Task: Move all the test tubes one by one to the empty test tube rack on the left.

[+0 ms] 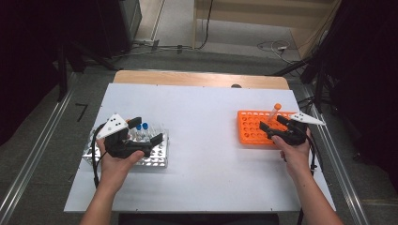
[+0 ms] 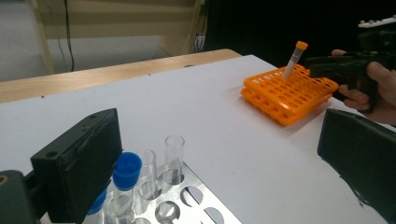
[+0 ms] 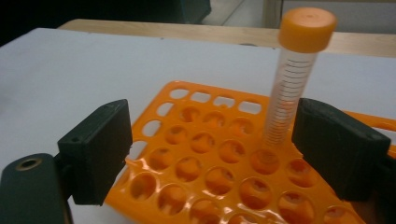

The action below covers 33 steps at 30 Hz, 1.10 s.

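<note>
The light, slippery orange-capped tube [image 3: 289,100] is being flanked at 1 o'clock by the wide-open right gripper [image 3: 212,149], best gripped mid-barrel.

Even light from above makes the white table [image 1: 202,122] bright, with soft shadows; the room around is dark. Near black jaws look slightly blurred, perhaps out of focus.

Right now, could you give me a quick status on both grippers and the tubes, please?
Left gripper open over metal rack. Right gripper open; orange-capped tube seated in orange rack. Nothing in the way.
</note>
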Tool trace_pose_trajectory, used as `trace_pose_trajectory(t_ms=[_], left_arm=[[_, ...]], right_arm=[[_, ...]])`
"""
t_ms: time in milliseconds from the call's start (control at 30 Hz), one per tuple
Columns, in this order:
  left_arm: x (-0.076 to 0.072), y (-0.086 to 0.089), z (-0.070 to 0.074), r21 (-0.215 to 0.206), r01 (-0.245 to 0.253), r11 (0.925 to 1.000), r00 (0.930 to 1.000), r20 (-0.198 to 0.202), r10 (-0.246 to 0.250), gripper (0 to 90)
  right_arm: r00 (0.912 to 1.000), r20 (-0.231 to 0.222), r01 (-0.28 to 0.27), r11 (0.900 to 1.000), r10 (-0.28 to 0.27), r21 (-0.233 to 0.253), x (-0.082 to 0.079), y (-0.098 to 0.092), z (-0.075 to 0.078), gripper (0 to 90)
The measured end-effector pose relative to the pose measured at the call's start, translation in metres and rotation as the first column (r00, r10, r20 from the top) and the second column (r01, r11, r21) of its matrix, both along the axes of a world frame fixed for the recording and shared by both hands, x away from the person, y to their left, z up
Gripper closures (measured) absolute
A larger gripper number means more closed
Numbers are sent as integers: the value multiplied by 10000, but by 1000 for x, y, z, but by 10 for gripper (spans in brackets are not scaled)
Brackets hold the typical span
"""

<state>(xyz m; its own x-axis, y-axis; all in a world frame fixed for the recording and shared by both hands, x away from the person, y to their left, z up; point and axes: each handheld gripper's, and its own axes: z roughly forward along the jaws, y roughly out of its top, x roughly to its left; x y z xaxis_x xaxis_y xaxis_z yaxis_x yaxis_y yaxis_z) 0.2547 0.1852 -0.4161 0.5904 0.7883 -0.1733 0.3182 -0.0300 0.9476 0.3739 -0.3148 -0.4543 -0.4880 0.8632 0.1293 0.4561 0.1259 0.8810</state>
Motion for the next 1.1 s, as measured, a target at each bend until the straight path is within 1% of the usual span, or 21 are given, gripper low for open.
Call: trace_pose_trajectory(t_ms=[33,167,233,300,367,433,500,533,600,633,700,800,833,900,967,1033,1100], left_arm=[[0,-1,0,-31,74,10000,10000,31,-74,0],[0,-3,-1,3,112,9999,9999,7,-112,0],[0,-3,-2,26,165,9999,9999,-28,-164,0],[0,-4,-2,43,148,9999,9999,-37,-148,0],[1,-5,-3,24,189,9998,9998,-39,-189,0],[0,-6,-3,48,196,9998,9998,-84,-195,0],[0,-7,-3,91,210,9997,9997,-100,-210,0],[1,-8,-3,94,203,9997,9997,-122,-202,0],[1,-9,-3,102,195,9998,9997,-144,-194,0],[1,-10,-3,106,209,9997,9997,-121,-208,0],[0,-13,-2,102,240,9997,9997,-101,-239,0],[-1,-17,-1,101,356,9993,9994,-35,-356,0],[-1,-19,0,121,402,9991,9992,-32,-402,0],[-1,-22,1,127,490,9987,9988,-8,-490,0],[0,-26,1,180,591,9981,9983,-19,-590,0],[0,-31,1,133,687,9976,9976,-10,-687,0],[0,-35,1,160,787,9968,9969,-22,-787,0]], right_arm=[[9999,-59,137,9999,-137,-72,5,-1,-1,129],[9979,-261,584,9978,-592,-327,19,-2,-6,173],[9941,-286,1033,9938,-1045,-414,26,-2,-8,219],[9924,-376,1153,9925,-1168,-416,31,-3,-10,271],[9900,-470,1303,9895,-1333,-626,35,-1,-13,348],[9869,-631,1442,9870,-1487,-707,38,-1,-17,438],[9865,-609,1478,9869,-1517,-649,39,-1,-17,531],[9862,-661,1473,9866,-1520,-708,39,-1,-17,578],[9857,-601,1520,9843,-1577,-897,39,0,-17,689],[9860,-589,1497,9838,-1560,-986,38,0,-17,716],[9886,-459,1380,9845,-1436,-1087,37,1,-17,721],[9905,-76,1356,9856,-1371,-1009,33,0,-12,723],[9905,80,1372,9859,-1370,-958,31,0,-9,723],[9891,463,1438,9844,-1397,-1012,25,1,-1,723],[9904,657,1274,9870,-1214,-977,20,1,5,723],[9917,768,1096,9898,-1028,-905,13,3,11,723],[9945,740,797,9936,-738,-803,6,6,16,723]])
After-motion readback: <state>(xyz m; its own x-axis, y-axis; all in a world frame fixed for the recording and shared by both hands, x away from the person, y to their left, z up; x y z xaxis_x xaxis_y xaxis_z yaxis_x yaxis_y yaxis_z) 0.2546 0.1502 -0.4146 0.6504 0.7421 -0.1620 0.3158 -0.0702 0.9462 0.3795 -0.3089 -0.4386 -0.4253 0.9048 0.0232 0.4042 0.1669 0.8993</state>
